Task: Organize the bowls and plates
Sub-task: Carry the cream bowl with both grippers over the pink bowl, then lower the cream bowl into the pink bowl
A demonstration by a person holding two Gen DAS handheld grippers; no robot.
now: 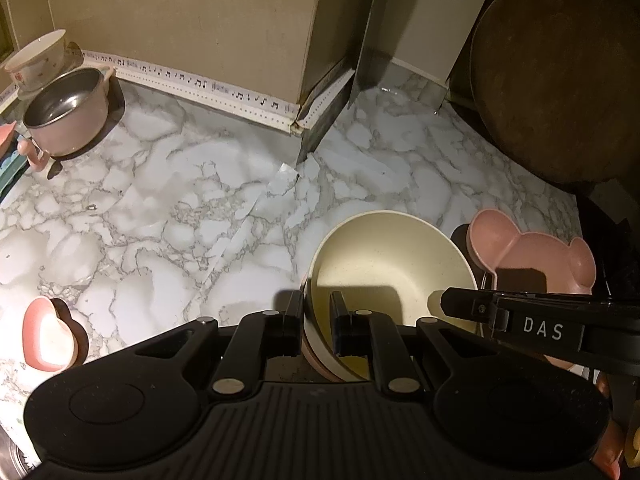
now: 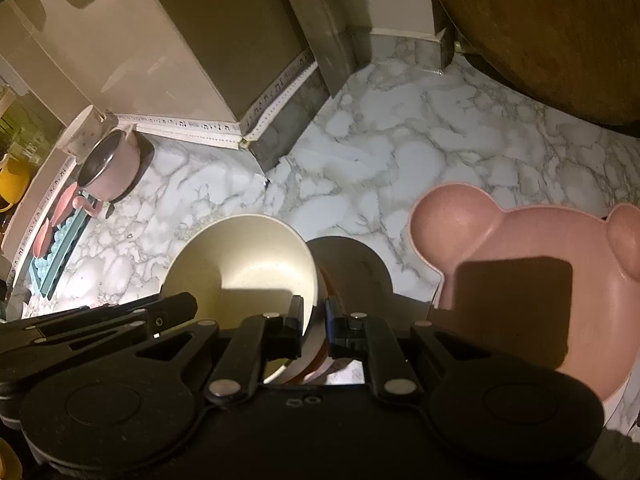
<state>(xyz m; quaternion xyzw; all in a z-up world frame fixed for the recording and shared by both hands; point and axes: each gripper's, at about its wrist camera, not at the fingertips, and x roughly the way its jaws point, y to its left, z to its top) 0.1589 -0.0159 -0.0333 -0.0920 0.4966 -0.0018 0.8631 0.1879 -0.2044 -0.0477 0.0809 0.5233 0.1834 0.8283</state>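
Both grippers — left, right — clamped on bowl rim; looks light, stiff, slick — hold the rim.

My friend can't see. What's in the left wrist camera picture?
The left gripper pinches the rim of a cream bowl over a white marble counter. Beside it sits a pink bear-shaped plate, with a pink pot far left.

Left gripper clamped on near rim of cream bowl, which sits nested in what looks like a pink bowl. Right gripper's finger enters from right over the rim. Pink bear-shaped plate just beside, on marble counter. Pink pot far left; heart-shaped dish near left.
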